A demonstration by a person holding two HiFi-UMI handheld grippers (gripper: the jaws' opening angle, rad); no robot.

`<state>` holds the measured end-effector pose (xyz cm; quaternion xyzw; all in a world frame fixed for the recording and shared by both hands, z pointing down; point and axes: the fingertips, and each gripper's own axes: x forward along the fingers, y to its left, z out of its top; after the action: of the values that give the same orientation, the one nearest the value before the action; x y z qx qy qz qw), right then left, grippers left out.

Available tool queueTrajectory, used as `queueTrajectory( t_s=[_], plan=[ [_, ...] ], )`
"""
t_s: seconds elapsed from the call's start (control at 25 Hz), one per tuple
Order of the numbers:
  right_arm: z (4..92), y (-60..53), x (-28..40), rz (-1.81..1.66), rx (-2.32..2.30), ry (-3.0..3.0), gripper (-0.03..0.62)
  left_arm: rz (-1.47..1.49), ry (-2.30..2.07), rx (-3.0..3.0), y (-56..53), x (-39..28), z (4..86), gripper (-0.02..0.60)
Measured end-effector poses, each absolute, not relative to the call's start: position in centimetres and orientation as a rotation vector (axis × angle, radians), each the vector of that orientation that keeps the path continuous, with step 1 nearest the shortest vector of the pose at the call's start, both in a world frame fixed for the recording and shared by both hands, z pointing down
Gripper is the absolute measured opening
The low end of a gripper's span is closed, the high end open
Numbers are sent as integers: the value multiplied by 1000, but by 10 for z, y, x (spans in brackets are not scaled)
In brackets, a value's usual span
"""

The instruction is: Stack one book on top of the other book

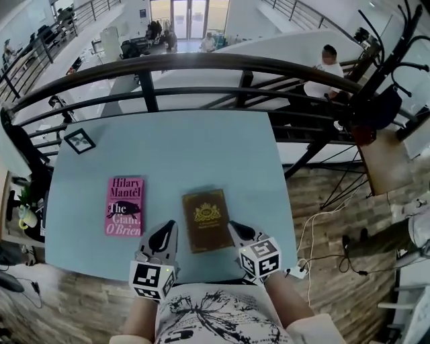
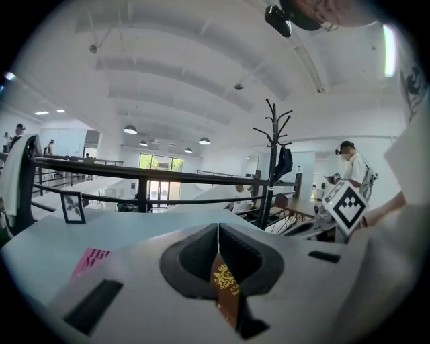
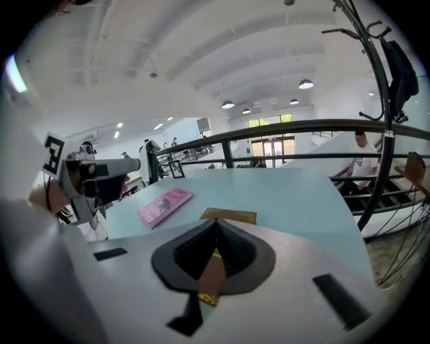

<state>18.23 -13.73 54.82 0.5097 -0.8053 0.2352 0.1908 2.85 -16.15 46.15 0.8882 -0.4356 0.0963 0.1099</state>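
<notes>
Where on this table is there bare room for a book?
Bare: the far half of the table, between railing and books, except a picture frame at its far left corner. Crowded: the near edge, where the left gripper and right gripper flank the brown book beside the pink book.

We are on the upper level of a large open-plan office. A dark curved railing (image 1: pixel 201 62) runs past the counter's (image 1: pixel 168 148) far edge, and below it we see a seated person (image 1: pixel 326 70) and glass doors (image 1: pixel 188 13). A coat stand (image 2: pixel 272 161), round ceiling lamps (image 2: pixel 130 129) and wood floor (image 1: pixel 336 215) complete it.
</notes>
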Motion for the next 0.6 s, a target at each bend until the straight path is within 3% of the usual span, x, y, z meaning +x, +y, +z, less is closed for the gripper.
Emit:
queueTrajectory(
  t_s=[0.12, 0.16, 0.2, 0.6],
  plan=[
    [573, -142, 180, 726, 1342, -2213, 23, 313, -1271, 2608, -167, 27, 470, 11],
    [582, -144, 179, 745, 1303, -2198, 136, 319, -1271, 2607, -168, 28, 473, 11],
    [591, -146, 179, 762, 1268, -2179, 189, 320, -1272, 2603, -169, 28, 475, 11],
    [664, -167, 181, 999, 1107, -2048, 312, 293, -1296, 2561, -178, 28, 495, 11]
  ],
)
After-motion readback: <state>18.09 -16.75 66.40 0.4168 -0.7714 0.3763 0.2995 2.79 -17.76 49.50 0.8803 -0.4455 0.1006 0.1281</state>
